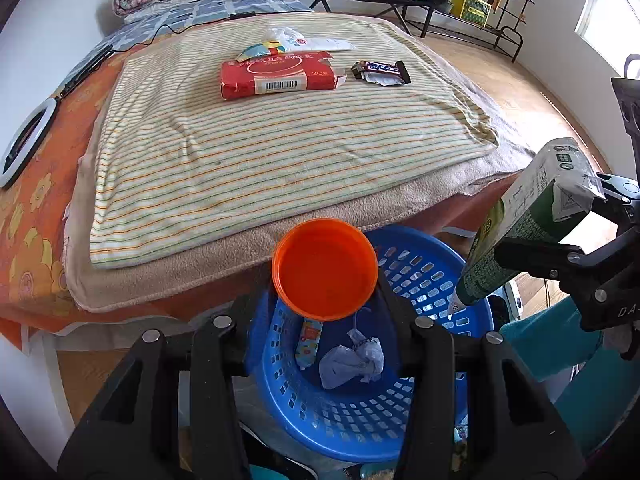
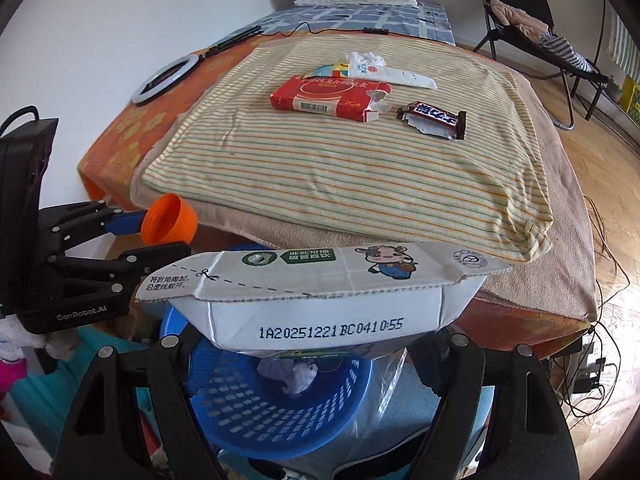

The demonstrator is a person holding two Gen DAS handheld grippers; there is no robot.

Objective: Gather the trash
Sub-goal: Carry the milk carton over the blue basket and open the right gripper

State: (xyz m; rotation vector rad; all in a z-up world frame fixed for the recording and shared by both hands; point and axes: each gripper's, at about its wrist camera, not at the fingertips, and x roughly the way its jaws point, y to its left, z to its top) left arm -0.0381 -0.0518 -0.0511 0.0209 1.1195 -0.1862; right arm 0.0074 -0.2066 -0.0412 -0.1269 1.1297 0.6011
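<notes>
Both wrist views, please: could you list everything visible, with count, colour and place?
basket: one, blue, on the floor below both tools
crumpled paper: one, bluish, in the basket
box: one, red, on the striped blanket
wrapper: one, dark, right of the box
pouch: one, white, behind the box
ring light: one, white, on the orange sheet
cup: one, orange, in the left tool
carton: one, white-green, in the right tool
</notes>
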